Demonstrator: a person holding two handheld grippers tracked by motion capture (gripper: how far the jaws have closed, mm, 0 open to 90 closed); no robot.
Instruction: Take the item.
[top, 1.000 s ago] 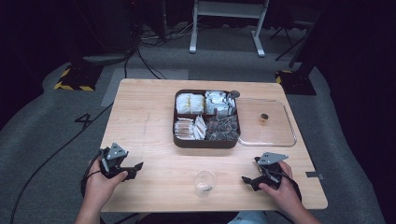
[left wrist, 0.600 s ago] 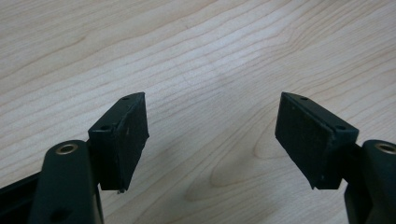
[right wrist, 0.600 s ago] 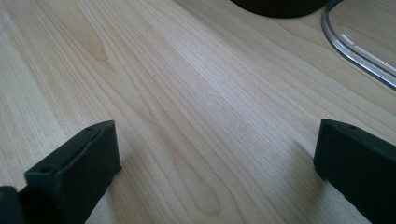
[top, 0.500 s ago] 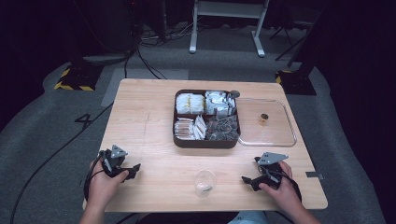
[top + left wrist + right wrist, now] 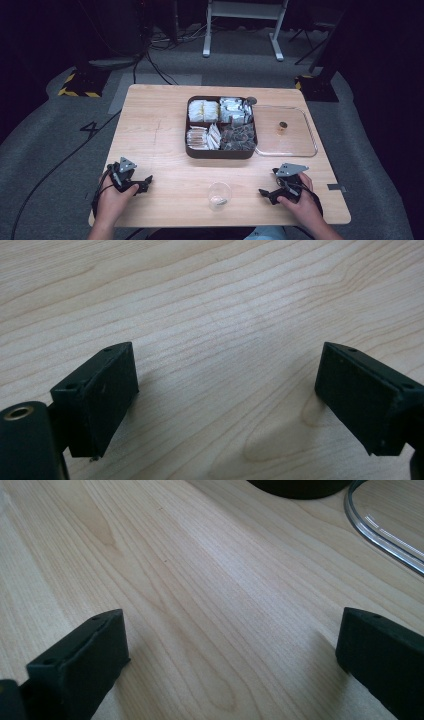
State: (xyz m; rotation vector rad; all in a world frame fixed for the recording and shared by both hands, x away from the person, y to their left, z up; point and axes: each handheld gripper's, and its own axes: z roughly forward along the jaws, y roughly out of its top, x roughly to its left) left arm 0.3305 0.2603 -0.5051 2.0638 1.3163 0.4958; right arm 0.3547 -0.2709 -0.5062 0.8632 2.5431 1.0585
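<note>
1. The left gripper [image 5: 142, 183] rests low on the wooden table [image 5: 155, 125] at its near left corner. Its jaws stand apart and have just been opening wider, with nothing between them; the left gripper view has bare wood grain between the two black fingers [image 5: 97, 397].

2. The right gripper [image 5: 267, 194] rests on the table at the near right. Its jaws also stand wide apart, and between its fingers [image 5: 82, 665] lies only bare wood.

3. The small clear cup [image 5: 219, 195] stands upright between the two grippers, a little nearer the right fingertips than the left ones, and touches neither. Something small and pale lies in its bottom; what it is I cannot tell.

4. Beyond both pairs of fingers, well apart from them, sits the dark tray [image 5: 221, 151] with four compartments of packets and wrapped pieces. Its clear lid [image 5: 312, 145] lies flat just beside it, ahead of the right fingers, and its curved edge shows at the top right of the right gripper view.

5. Judged from this layout, the tray is already uncovered and the cup may hold one item. No hand carries anything, so either a start or a pause between picks seems likely.

6. What looks left: reach forward to the tray, take a packet, and bring it to the cup.
</note>
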